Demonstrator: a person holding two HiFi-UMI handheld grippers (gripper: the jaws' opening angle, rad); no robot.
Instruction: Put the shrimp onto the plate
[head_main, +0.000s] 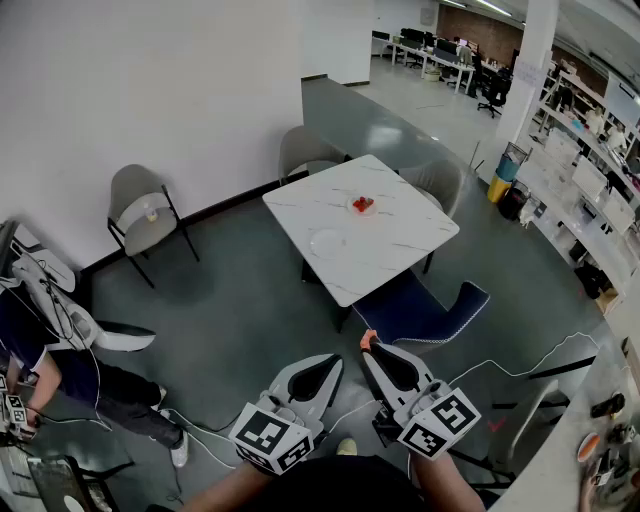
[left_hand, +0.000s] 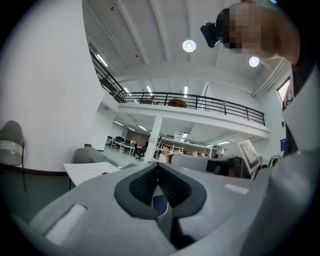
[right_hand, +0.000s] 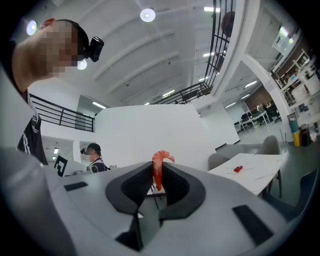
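The person holds both tools low and close to the body, well back from the white marble-patterned square table (head_main: 400, 235) that stands across the grey floor.

The right gripper (head_main: 372, 350), a grey-and-white two-jaw tool with a marker cube at its rear, is clamped on the curled orange-red shrimp (head_main: 368, 340). In the right gripper view its dark ribbed pads (right_hand: 172, 182) press on the shrimp (right_hand: 160, 165) from both sides. The shrimp stands upright between them, and its hooked end rises above the jaw tips. The same view shows the table (right_hand: 252, 172) far off to the right.

The left gripper (head_main: 330, 363), of the same make, sits just beside the right one. In the left gripper view its jaws (left_hand: 158, 167) are together, tips meeting, with nothing gripped between them.

On the table lies a round white plate (head_main: 327, 242), bare, near the edge facing the person. A small cluster of red pieces (head_main: 362, 205) sits farther back on the tabletop, apart from the plate. A dark blue padded chair (head_main: 420, 310) stands at the table's near side, and grey chairs (head_main: 145, 210) stand along the wall.
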